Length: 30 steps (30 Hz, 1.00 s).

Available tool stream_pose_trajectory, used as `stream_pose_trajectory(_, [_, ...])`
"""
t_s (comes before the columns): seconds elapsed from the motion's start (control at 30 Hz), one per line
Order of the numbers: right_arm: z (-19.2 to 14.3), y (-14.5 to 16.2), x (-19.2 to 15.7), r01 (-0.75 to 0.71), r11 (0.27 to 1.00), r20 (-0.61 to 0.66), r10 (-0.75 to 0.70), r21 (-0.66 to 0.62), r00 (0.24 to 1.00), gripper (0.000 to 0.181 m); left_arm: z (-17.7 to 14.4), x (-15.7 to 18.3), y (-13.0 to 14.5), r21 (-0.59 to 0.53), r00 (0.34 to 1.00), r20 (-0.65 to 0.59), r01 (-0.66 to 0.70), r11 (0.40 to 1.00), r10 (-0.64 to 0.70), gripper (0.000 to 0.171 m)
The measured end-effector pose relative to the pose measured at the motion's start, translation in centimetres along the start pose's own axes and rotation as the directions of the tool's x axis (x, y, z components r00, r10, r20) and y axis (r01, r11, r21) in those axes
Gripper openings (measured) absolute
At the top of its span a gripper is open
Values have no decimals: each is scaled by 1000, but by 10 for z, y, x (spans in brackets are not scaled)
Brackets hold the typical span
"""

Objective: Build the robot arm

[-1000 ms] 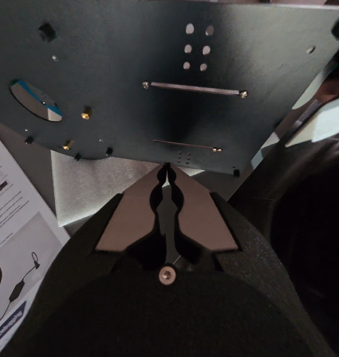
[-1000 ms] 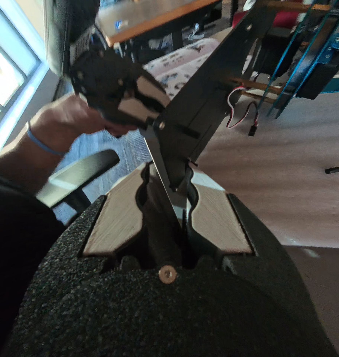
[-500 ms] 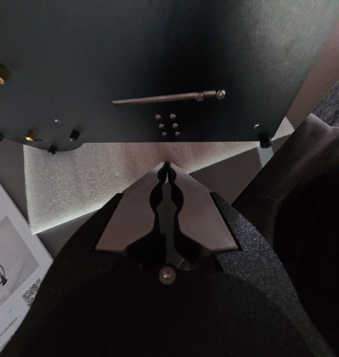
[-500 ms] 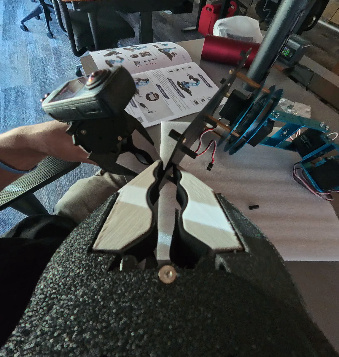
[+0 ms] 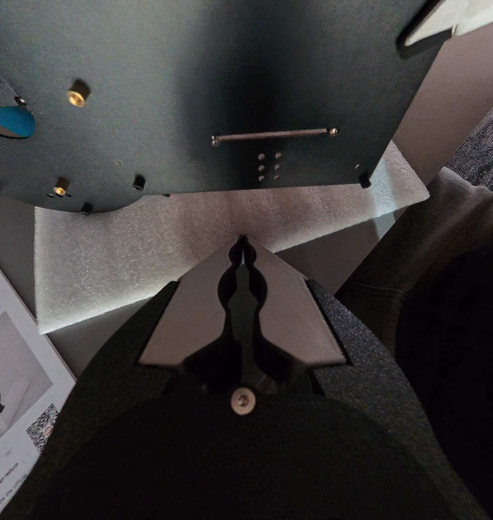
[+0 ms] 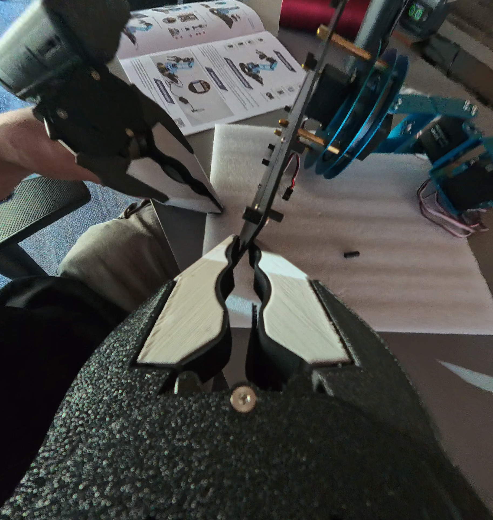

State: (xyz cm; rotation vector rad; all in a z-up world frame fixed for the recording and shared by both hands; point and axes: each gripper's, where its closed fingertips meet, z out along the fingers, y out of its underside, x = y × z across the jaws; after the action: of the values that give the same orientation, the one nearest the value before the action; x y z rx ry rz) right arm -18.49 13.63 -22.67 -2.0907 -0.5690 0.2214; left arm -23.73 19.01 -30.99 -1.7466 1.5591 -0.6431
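Left wrist view: left gripper (image 5: 242, 239) fingers pressed together, empty, over foam (image 5: 127, 267); black plate (image 5: 211, 84) just ahead.
Right wrist view: right gripper (image 6: 243, 244) pinching plate (image 6: 284, 135) edge, tilted above foam (image 6: 352, 267). Looks stiff, thin, slippery; grip bare edge.

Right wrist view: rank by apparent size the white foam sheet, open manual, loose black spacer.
1. white foam sheet, largest in frame.
2. open manual; it lies farther from the camera and is partly hidden by the left hand-held gripper, so true size is unsure.
3. loose black spacer, tiny.
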Motion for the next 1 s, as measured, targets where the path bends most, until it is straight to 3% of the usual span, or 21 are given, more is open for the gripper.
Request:
stream_pose_trajectory(0.2, [2, 8, 0, -21, 999, 17, 20, 48, 1000, 4, -2, -1, -6, -16, 999, 45, 1, 1000, 0, 0])
stream_pose_trajectory(0.4, [2, 10, -1, -35, 994, 34, 31, 108, 999, 5, -16, -11, -51, 211, 988, 108, 83, 974, -108, 5])
stream_pose_trajectory(0.63, [2, 8, -9, -22, 994, 27, 19, 110, 999, 5, -7, -7, -57, 245, 988, 30, 138, 960, -150, 0])
stream_pose_trajectory(0.77, [1, 2, -8, 32, 994, -7, -32, 103, 999, 4, -4, -8, -61, 237, 990, 33, 127, 963, -138, 0])
stream_pose_trajectory(1.0, [4, 9, -11, -9, 995, 24, 7, 103, 1000, 5, -11, -10, -53, 213, 992, 38, 109, 971, -120, 0])
